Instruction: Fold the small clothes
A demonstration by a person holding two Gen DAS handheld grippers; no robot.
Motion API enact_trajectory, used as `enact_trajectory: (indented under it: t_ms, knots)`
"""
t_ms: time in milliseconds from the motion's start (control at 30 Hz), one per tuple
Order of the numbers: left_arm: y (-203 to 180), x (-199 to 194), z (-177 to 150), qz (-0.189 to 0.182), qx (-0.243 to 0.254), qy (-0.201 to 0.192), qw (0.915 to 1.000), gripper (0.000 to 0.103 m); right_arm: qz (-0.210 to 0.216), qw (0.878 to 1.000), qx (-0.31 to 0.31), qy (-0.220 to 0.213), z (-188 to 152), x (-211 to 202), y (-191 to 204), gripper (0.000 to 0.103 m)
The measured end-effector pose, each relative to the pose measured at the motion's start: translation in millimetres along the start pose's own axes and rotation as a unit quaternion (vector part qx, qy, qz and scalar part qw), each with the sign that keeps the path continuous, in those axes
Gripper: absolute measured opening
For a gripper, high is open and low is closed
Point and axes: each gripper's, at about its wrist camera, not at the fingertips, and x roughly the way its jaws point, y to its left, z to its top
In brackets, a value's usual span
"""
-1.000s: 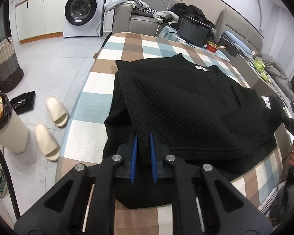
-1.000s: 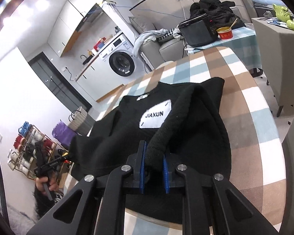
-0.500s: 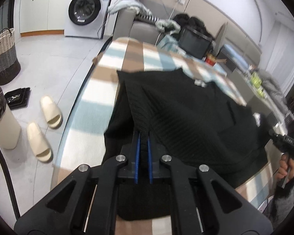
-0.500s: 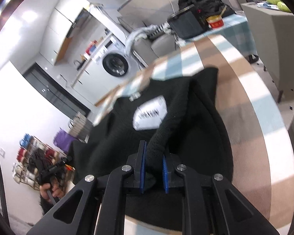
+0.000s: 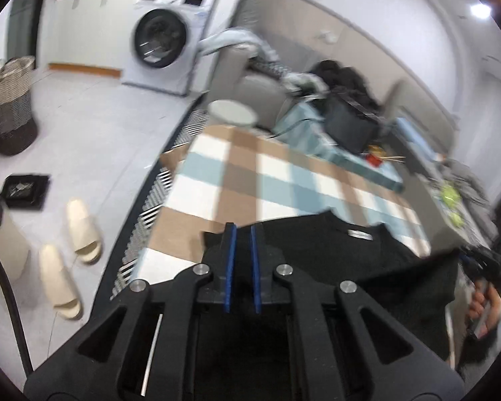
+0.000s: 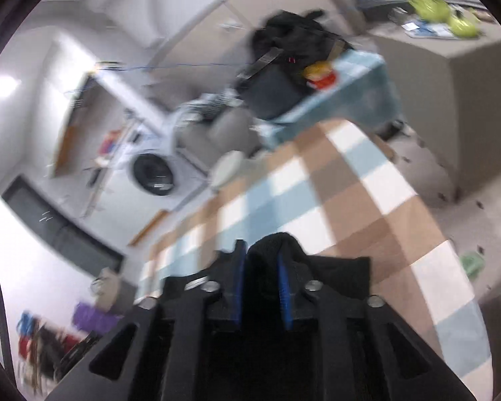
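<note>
Both grippers, left [image 5: 242,264] and right [image 6: 260,287], have their jaws pinched on the black top [image 5: 367,260], lifted above the checked desk [image 5: 250,180]. Thick, floppy knit, probably sags, so hem corners seem the sensible hold.

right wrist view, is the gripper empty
No, a bunched fold of the black knit sweater is pinched between the blue pads of the right gripper, above the brown, blue and white checked tablecloth.
</note>
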Motion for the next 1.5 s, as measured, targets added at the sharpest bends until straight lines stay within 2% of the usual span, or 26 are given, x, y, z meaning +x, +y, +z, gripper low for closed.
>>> enact_trajectory:
  t_ms: [67, 167, 233, 367, 467, 533, 633, 800, 867, 1000, 1100, 1300, 1433, 1500]
  knots:
    - [6.0, 16.3, 0.0, 0.025, -0.005, 0.026, 0.9993, 0.014, -0.015, 1.0, 0.019, 0.017, 0.9, 12.5, -9.9, 0.035]
    - [15.9, 20.9, -12.5, 0.026, -0.009, 0.028, 0.9992, 0.028, -0.011, 1.0, -0.003, 0.022, -8.8, 10.3, -14.7, 0.042]
    - [20.3, 21.5, -21.1, 0.033, -0.008, 0.025, 0.9991, 0.049, -0.027, 0.999, -0.027, 0.021, -16.3, 7.2, -17.3, 0.042]
    - [20.4, 23.7, -37.8, 0.041, 0.01, 0.029, 0.9987, 0.052, -0.052, 0.994, -0.076, 0.052, -27.2, 9.9, -18.9, 0.042]
    - [9.8, 25.2, -45.4, 0.036, 0.034, 0.033, 0.9982, 0.054, -0.062, 0.99, -0.113, 0.059, -35.8, 10.8, -12.8, 0.042]
    - [-1.8, 30.3, -47.5, 0.037, 0.062, 0.035, 0.9968, 0.06, -0.062, 0.988, -0.131, 0.061, -40.1, 11.8, -7.4, 0.042]
    - [-17.8, 43.9, -47.1, 0.052, 0.098, 0.039, 0.9931, 0.061, -0.061, 0.986, -0.136, 0.069, -43.4, 14.7, -4.0, 0.043]
    - [-32.5, 81.0, -38.4, 0.058, 0.123, 0.064, 0.9886, 0.061, -0.071, 0.985, -0.137, 0.076, -41.9, 21.0, -3.3, 0.044]
    - [-36.1, 94.7, -38.8, 0.065, 0.134, 0.075, 0.986, 0.058, -0.074, 0.984, -0.14, 0.081, -41.0, 22.3, -2.9, 0.047]
    - [-40.9, 109.8, -43.8, 0.08, 0.158, 0.083, 0.9808, 0.021, -0.085, 0.981, -0.153, 0.081, -38.4, 26.4, -0.3, 0.05]
    - [-35.4, 102.3, -41.4, 0.072, 0.149, 0.068, 0.9839, 0.005, -0.091, 0.98, -0.157, 0.087, -35.4, 36.1, -0.9, 0.05]
    - [-12.6, 59.1, -30.0, 0.048, 0.101, 0.008, 0.9937, 0.004, -0.106, 0.977, -0.162, 0.091, -28.3, 53.3, -6.2, 0.05]
    - [9.6, 48.9, -22.7, 0.024, 0.049, 0.006, 0.9985, 0.004, -0.11, 0.978, -0.151, 0.095, -21.4, 65.0, -12.5, 0.05]
    - [16.2, 51.8, -21.9, 0.043, 0.04, 0.005, 0.9983, 0.004, -0.106, 0.978, -0.148, 0.098, -18.2, 72.2, -14.6, 0.05]
